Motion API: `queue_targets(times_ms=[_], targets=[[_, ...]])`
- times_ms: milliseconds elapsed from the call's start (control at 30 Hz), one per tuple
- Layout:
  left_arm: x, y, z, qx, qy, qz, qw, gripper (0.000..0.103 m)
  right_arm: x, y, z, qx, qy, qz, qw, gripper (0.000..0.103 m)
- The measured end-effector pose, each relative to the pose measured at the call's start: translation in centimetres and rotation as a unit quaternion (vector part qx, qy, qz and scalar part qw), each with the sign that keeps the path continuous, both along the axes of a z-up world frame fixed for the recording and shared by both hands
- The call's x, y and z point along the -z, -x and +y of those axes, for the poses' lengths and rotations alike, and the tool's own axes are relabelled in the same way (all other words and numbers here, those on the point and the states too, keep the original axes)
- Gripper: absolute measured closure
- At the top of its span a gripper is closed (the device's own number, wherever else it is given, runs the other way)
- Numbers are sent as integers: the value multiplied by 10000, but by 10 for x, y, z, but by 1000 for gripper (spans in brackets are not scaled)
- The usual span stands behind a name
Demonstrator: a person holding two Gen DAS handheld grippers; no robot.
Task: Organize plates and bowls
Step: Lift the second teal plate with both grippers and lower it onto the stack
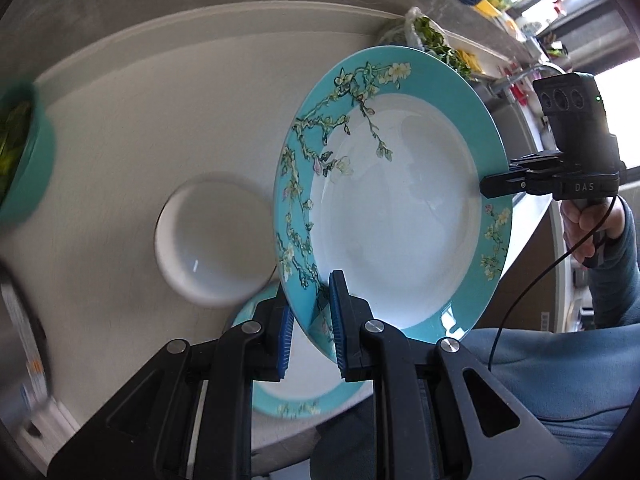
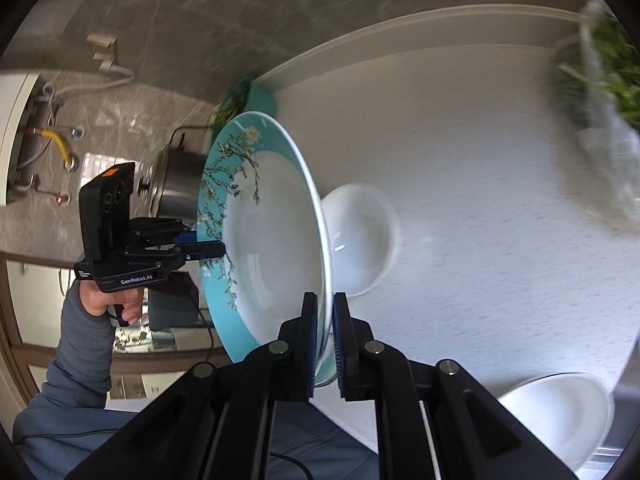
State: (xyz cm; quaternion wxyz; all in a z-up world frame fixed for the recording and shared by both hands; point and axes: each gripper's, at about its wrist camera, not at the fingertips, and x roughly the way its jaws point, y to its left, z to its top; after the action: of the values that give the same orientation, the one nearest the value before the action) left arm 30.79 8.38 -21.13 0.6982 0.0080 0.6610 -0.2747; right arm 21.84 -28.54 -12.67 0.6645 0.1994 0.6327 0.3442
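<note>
A teal plate with a blossom pattern and white centre is held in the air above the white table, tilted on edge. My left gripper is shut on its near rim. My right gripper is shut on the opposite rim; in the right wrist view that gripper clamps the plate and the left gripper grips the far rim. A second teal plate lies on the table below. A white bowl sits beside it, also in the right wrist view.
A teal bowl of greens sits at the table's left. A bag of leafy greens lies at the far edge. Another white bowl sits at the near right. A steel pot stands behind the plate.
</note>
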Motion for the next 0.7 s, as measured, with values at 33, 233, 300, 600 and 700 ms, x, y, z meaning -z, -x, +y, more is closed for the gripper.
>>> queue_targets(times_ms=[33, 233, 300, 600, 700], targets=[[0, 11, 13, -80, 23, 8, 10000, 88, 0, 3, 7, -42, -14, 8, 10000, 92], [15, 69, 72, -427, 58, 118, 9990, 88, 17, 34, 52, -229, -96, 169, 9995, 92], [22, 86, 85, -499, 75, 198, 9985, 88, 25, 43, 66, -235, -108, 261, 9993, 92], [66, 134, 129, -616, 289, 528, 9963, 88, 73, 94, 102, -69, -100, 795, 9968, 92], [88, 143, 139, -555, 314, 601, 9962, 88, 95, 108, 105, 116, -53, 990, 9950, 92]])
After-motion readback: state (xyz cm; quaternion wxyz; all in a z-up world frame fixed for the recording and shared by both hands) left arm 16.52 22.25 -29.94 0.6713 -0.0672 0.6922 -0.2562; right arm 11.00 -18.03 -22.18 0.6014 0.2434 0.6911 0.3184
